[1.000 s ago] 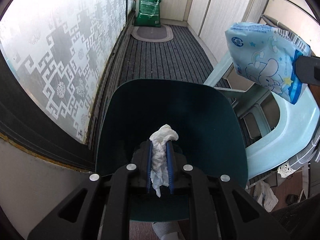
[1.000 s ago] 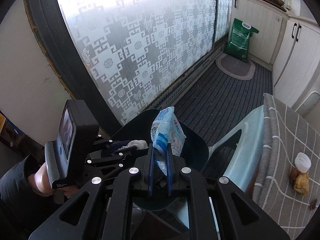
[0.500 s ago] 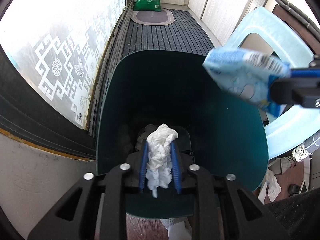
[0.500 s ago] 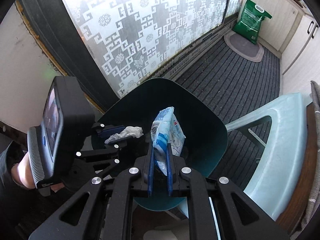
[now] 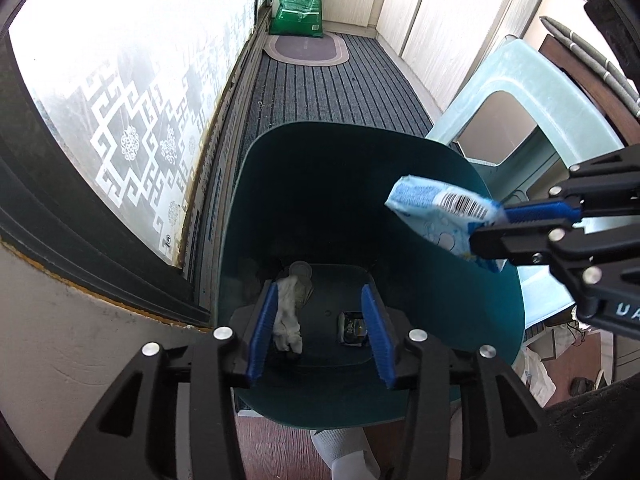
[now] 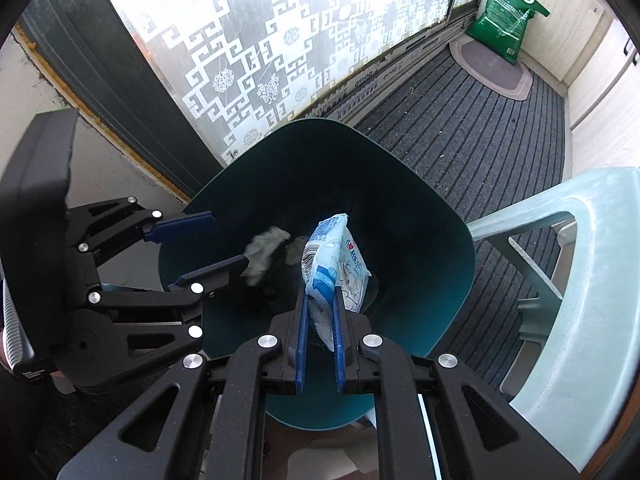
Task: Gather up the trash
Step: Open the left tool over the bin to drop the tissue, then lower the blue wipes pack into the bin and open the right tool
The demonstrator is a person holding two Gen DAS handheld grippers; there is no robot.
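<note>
A dark teal trash bin stands on the floor below both grippers; it also shows in the right wrist view. My left gripper is open over the bin's mouth. A crumpled white tissue hangs against its left finger, loose; in the right wrist view the tissue looks blurred by that gripper. My right gripper is shut on a blue and white wipes packet and holds it above the bin; the packet shows at the right in the left wrist view.
A pale green plastic stool stands right of the bin. A patterned glass door runs along the left. A green bag and an oval mat lie at the far end of the striped floor. Small trash lies in the bin.
My left gripper has opened and let go of the tissue, which is dropping into the bin. My right gripper has moved over the bin with the packet.
</note>
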